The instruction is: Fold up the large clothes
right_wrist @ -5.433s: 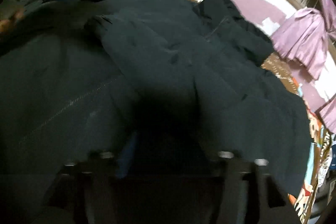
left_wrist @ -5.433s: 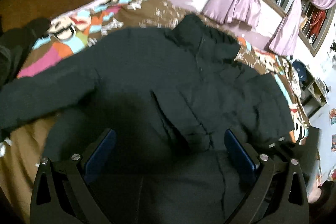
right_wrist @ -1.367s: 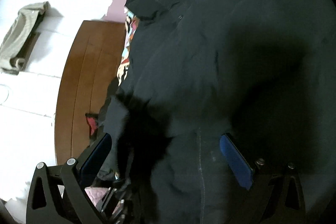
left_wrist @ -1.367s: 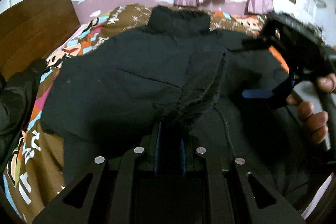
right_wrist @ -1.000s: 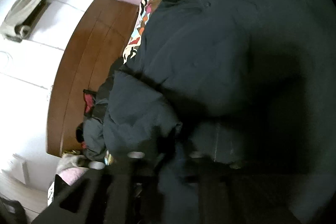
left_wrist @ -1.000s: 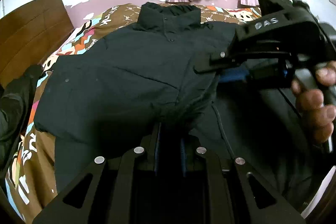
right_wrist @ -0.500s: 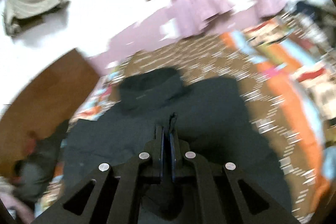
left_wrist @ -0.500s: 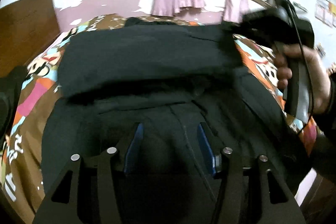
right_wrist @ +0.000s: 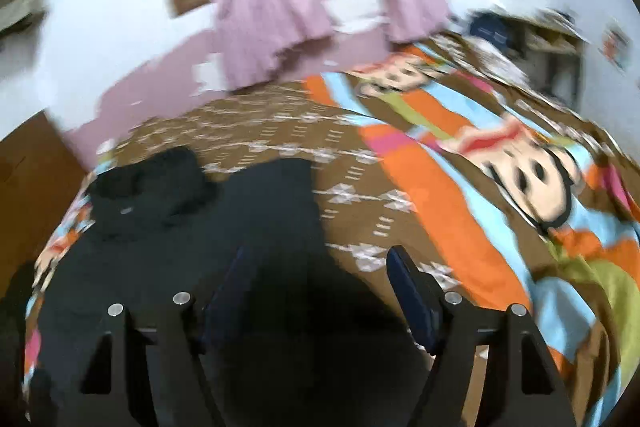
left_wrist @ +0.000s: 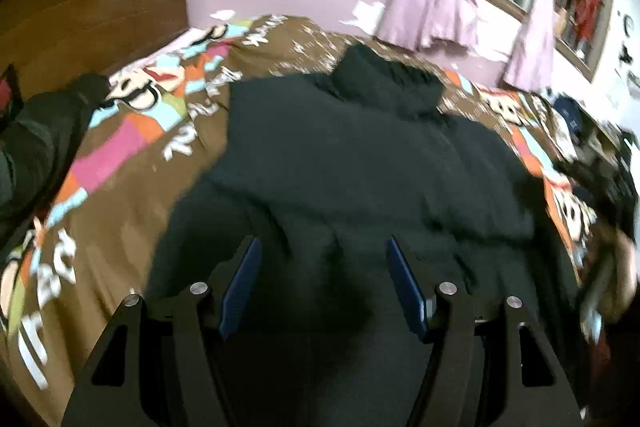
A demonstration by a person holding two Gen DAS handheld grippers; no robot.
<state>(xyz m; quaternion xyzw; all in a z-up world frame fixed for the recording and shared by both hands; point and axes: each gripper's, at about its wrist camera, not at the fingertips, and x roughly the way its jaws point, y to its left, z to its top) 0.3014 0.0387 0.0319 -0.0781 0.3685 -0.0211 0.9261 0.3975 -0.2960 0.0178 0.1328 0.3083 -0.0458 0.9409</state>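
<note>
A large black jacket (left_wrist: 360, 155) lies folded on the colourful bedspread (left_wrist: 132, 131), its collar (left_wrist: 384, 79) toward the far wall. My left gripper (left_wrist: 324, 267) hovers open just over the jacket's near part, nothing between its blue pads. In the right wrist view the same jacket (right_wrist: 192, 227) fills the lower left, collar (right_wrist: 148, 183) at the left. My right gripper (right_wrist: 316, 275) is open above the jacket's right edge, holding nothing. A blurred hand (left_wrist: 616, 275) shows at the right rim of the left wrist view.
A wooden headboard (left_wrist: 92, 7) stands at the left with dark clothes (left_wrist: 36, 147) piled below it. Purple curtains (right_wrist: 276, 27) hang at a window on the far wall. Cluttered shelves (right_wrist: 552, 51) stand at the right of the bed.
Both grippers have let go of the jacket and opened. The jacket's near part, lifted before, now lies folded over toward the collar. Both grippers have pulled back.
</note>
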